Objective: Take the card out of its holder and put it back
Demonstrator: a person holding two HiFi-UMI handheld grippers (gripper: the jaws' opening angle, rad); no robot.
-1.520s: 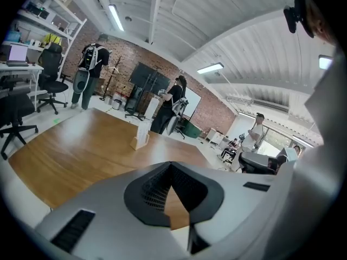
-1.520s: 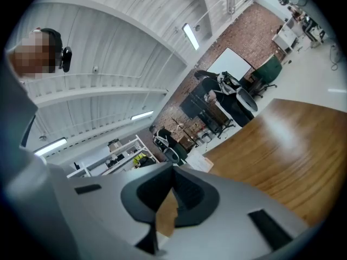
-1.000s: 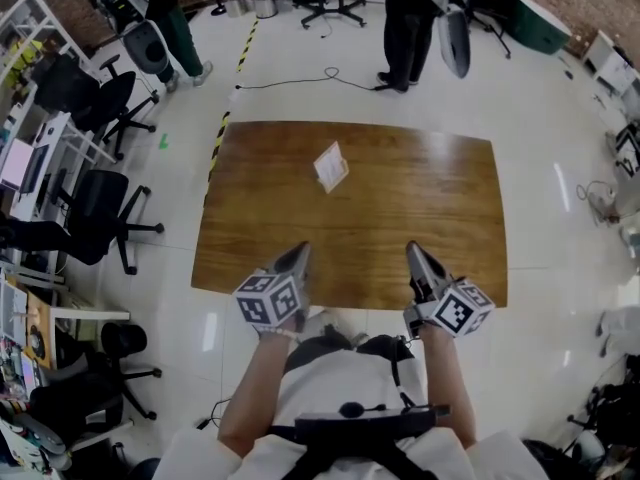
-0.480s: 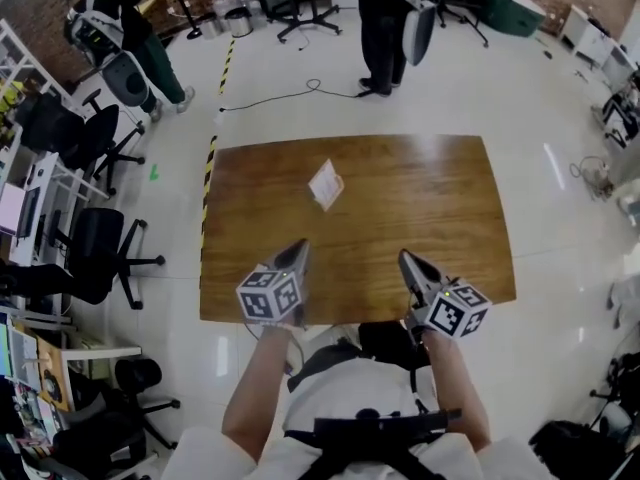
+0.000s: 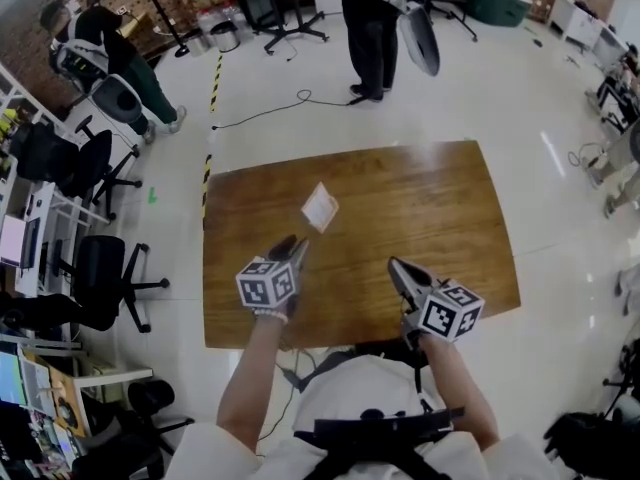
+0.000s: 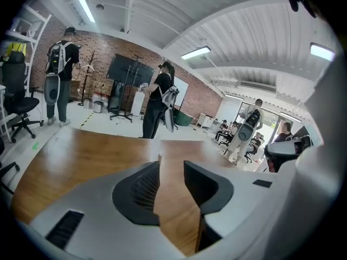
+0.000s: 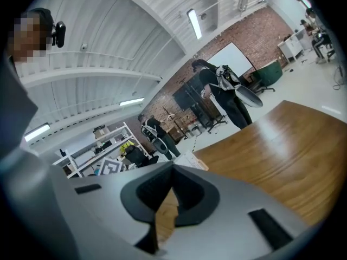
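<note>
Card point(image 5: 321, 205) and holder point(image 5: 316, 215): one small white tilted piece on the wooden tabletop point(image 5: 430, 198), left of centre and apart from both grippers. It is too small here to tell card from holder, so the card is judged to be seated in it.

Progress: nothing done, as far as the views show. Taking the card out and putting it back are both left. No finger touches the piece.

Left gripper point(image 5: 292, 244): held over the near-left part of the tabletop, nose aimed forward at the white piece and near it, but with bare wood between. Fingers are opening, with a clear gap between them. The left gripper view shows only wood grain through that gap, so nothing is held. Forearm extended, wrist straight, marker cube facing up.

Right gripper point(image 5: 394, 266): held over the near-right part of the tabletop, closer to the person's body than the left, nose angled forward and slightly inward. Finger tips meet in the right gripper view and nothing is caught between them. The white piece shows beyond them, well ahead. Forearm drawn back, elbow bent.

Judgement: approach stage, with the left gripper readying to take hold of the piece.
</note>
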